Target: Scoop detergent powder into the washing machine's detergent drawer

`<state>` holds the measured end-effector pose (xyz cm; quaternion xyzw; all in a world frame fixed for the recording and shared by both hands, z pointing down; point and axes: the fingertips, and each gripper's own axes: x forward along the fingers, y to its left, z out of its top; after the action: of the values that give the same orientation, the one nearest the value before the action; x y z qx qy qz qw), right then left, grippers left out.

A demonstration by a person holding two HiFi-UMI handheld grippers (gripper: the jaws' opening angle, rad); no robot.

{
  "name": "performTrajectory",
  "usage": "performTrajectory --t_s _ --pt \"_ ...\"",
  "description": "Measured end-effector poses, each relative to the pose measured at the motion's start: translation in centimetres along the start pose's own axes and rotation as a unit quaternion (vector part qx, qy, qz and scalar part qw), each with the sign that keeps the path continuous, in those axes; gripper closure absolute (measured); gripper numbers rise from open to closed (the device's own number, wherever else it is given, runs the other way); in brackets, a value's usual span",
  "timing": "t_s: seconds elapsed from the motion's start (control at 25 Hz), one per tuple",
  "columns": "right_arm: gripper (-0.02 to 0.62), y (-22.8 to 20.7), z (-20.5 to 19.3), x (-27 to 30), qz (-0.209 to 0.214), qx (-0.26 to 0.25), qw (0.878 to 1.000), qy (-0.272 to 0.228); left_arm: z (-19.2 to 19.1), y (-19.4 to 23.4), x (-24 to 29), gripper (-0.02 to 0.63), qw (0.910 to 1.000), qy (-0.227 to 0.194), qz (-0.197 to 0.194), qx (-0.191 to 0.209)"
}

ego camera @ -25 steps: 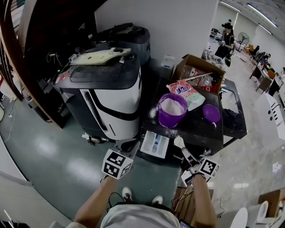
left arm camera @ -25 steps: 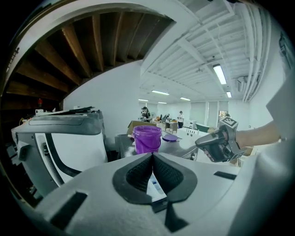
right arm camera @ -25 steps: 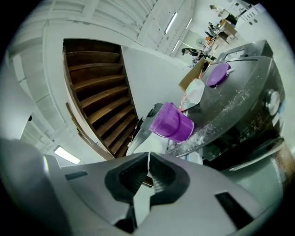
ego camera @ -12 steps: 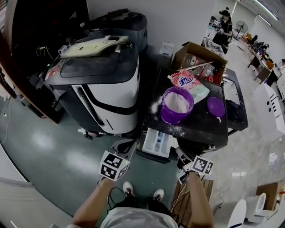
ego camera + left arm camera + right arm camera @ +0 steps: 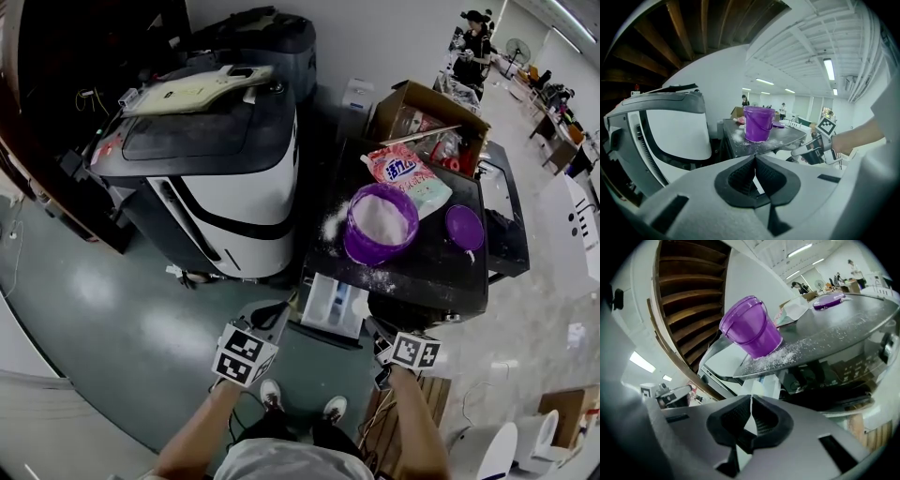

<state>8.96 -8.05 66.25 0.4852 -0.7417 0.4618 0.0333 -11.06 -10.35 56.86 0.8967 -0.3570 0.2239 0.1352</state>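
My left gripper (image 5: 273,316) and right gripper (image 5: 374,331) both have jaws pressed together, empty. The detergent drawer (image 5: 329,305) lies just ahead between them, both forearms reaching forward, low.

An open workshop hall: strip ceiling lights (image 5: 828,69), a cardboard box (image 5: 424,105), glossy floor (image 5: 112,314), a person (image 5: 476,42) working beyond.

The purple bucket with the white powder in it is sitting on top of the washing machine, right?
Not quite. The round purple plastic bucket with the white powder in it is sitting on the dark table, beside the black-and-white washing machine, not on top of it. The head view shows this.
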Motion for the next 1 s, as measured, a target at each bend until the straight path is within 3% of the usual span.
performTrajectory --t_s 0.24,0.48,0.84,1.0 --pt "0.592 -1.0 -0.9 1.0 -0.036 -0.101 0.993 0.047 -0.4 0.4 0.4 0.597 1.0 0.007 0.004 0.003" --pt "0.592 -1.2 -1.2 1.4 -0.064 -0.187 0.977 0.079 -0.5 0.7 0.2 0.597 0.9999 0.009 0.011 0.0" --pt "0.592 -0.8 -1.5 1.7 -0.088 -0.308 0.941 0.11 -0.5 0.0 0.1 0.597 0.9999 0.008 0.011 0.001" --pt "0.592 -0.4 -1.6 1.8 -0.098 -0.377 0.913 0.124 -0.4 -0.1 -0.1 0.597 0.9999 0.008 0.012 0.003"
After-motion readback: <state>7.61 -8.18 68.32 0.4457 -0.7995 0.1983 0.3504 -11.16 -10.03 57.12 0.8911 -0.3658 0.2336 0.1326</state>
